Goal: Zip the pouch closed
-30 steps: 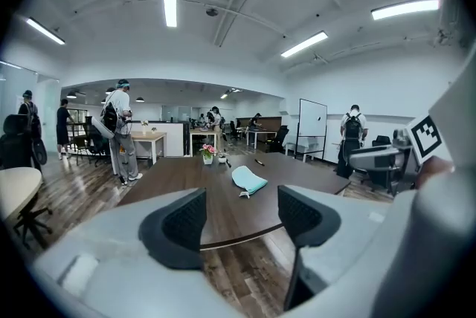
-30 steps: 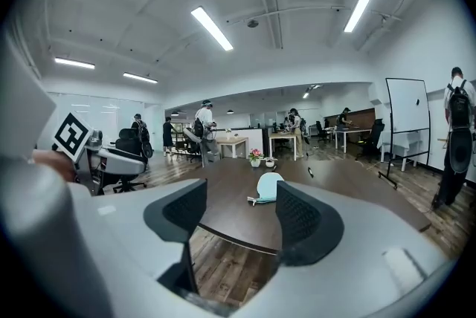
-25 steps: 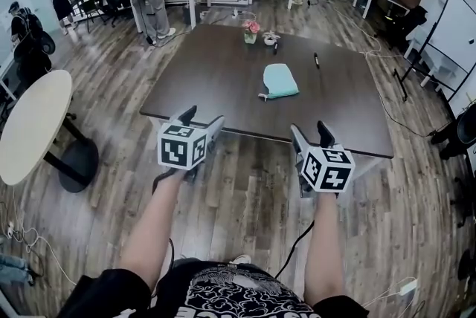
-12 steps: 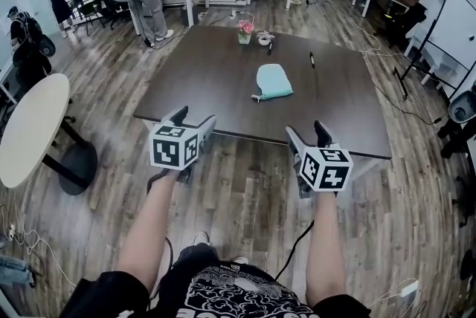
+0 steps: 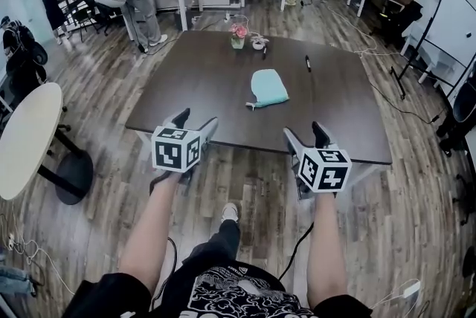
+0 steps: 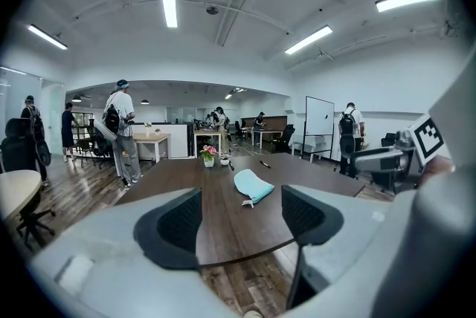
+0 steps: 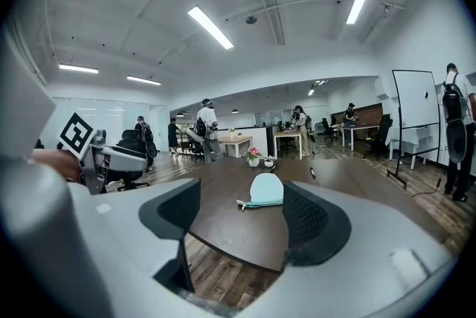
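**Nearing the pouch — both jaws free**

Released and empty at the left hand-held gripper (image 5: pixel 195 121). Just opened wide at the right hand-held gripper (image 5: pixel 305 132), nothing between its jaws. Both near the bench (image 5: pixel 201 79) edge, well apart from the teal pouch (image 5: pixel 268 88) lying mid-bench. Best to pin one end, pinch the pull tab (image 5: pixel 248 105) and draw it straight. No readable brand or writing.

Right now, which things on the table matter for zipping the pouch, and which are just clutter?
For the job:
- light blue pouch, lying flat mid-table
- dark table it rests on

Just lying about, all at the far side:
- flower pot
- small white item beside the pot, too small to identify
- dark pen
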The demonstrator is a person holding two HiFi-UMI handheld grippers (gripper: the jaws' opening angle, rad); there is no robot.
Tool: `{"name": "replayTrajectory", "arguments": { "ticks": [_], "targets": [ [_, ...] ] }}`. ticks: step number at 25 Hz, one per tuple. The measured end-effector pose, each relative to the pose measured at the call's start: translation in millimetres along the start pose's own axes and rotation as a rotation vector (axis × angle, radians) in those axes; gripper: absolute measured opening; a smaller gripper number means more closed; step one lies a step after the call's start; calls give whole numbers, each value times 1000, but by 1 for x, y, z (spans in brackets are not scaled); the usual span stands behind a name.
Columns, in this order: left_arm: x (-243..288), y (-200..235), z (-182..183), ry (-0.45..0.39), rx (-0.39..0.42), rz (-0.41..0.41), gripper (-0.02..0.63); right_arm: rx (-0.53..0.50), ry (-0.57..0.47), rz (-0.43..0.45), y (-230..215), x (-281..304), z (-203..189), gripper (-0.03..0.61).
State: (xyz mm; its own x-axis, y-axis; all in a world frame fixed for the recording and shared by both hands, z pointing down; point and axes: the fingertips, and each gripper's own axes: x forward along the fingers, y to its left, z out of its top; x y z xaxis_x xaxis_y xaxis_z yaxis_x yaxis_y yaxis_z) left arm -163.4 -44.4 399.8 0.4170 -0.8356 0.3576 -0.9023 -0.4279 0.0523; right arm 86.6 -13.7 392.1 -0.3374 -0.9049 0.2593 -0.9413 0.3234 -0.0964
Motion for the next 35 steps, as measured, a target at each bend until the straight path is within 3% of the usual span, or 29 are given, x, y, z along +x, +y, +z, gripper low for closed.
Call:
{"name": "replayTrajectory", "arguments": {
  "ticks": [25,35],
  "targets": [
    [186,86,62,53,9,-53,336,9,35,0,-56,203,67,334],
    [238,88,62,95,19,-113,336,26,84,-13,-71,242,58,333]
  ]
}}
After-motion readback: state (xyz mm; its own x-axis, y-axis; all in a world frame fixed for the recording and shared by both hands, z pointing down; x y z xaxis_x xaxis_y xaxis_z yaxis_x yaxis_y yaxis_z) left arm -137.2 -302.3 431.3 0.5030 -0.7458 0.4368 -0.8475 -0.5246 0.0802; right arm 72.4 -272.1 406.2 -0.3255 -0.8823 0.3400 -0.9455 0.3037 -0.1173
